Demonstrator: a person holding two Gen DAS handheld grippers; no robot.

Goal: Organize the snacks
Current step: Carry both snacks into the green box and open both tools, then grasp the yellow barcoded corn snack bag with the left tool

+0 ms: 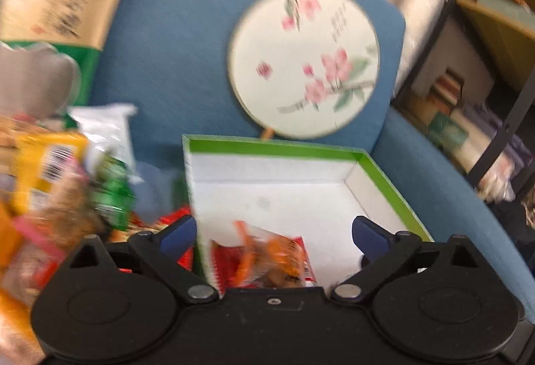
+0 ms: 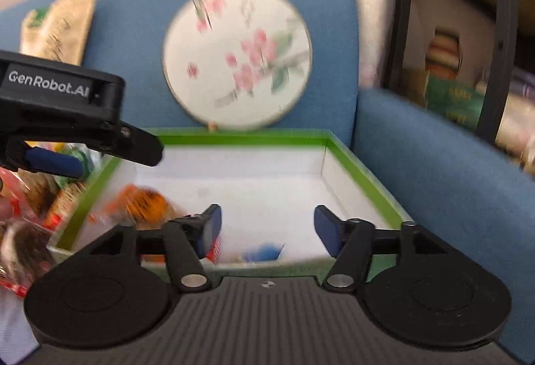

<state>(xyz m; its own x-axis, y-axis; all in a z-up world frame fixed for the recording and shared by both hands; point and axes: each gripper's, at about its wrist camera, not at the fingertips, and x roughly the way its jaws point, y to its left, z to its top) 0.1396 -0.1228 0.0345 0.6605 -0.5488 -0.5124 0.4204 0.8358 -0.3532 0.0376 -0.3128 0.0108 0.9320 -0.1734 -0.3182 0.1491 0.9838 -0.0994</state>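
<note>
Box: we saw the green-rimmed box (image 1: 277, 149) open on the blue sofa (image 1: 174, 47), filling the lower middle of both wrist views, its white floor mostly bare.
Snacks in box: an orange and red packet (image 1: 271, 259) lay at the near edge in the left wrist view, just ahead of the left gripper (image 1: 274, 231); in the right wrist view the same orange packet (image 2: 140, 203) sat at lower left of the box, and a small blue packet (image 2: 264, 251) lay near the front wall.
Loose pile: the remaining snacks (image 1: 57, 184) were heaped at the left edge of the left wrist view, outside the box and beside its left wall; blur hid which way each packet ran.
Key relation: we judged the pile lay to the left of both grippers, so the left one was nearer to it; seen from the right wrist, it hung at the left of the frame over the box's left rim.
Left gripper: its jaws stood wide apart, with nothing clamped; the orange packet lay below and between them, and we could see no pad pressing on it.
Right gripper (image 2: 267, 228): its jaws also stood wide apart over the box floor, holding nothing, with the blue packet below them.
Next move, our judgement: a swing left to the pile for another packet.
Background: a round flowered fan (image 1: 304, 61) leaned on the sofa back, behind the box.
</note>
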